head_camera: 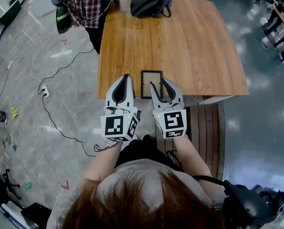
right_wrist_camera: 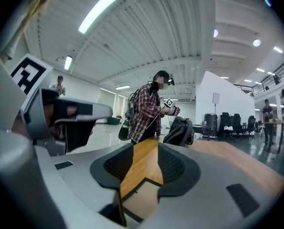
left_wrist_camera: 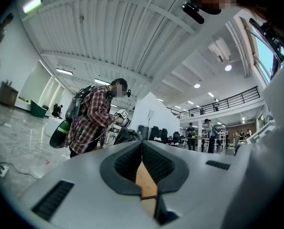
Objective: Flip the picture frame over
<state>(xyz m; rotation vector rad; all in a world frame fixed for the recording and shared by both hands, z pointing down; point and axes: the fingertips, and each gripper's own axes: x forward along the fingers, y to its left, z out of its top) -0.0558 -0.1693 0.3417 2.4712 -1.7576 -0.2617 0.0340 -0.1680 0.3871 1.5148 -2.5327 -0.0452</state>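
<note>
With our left gripper (head_camera: 126,76) clenched empty and right gripper (head_camera: 158,81) parted over the picture frame (head_camera: 147,82), we risk nudging it off the table (head_camera: 189,42) edge close behind it.

Bright, even light falls from ceiling strip lamps (right_wrist_camera: 101,9). Glare streaks the glossy floor (head_camera: 256,142) beyond the table's (head_camera: 180,46) right edge. Both gripper views bulge, with dark corners; the right gripper (right_wrist_camera: 143,147) blurs close to the lens.

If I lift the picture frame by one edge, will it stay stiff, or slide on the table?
The picture frame probably stays stiff: its thin dark border looks rigid. It lies flat on the smooth wooden table, so a push would likely slide it rather than tip it. Being small and thin, it seems light.
</note>
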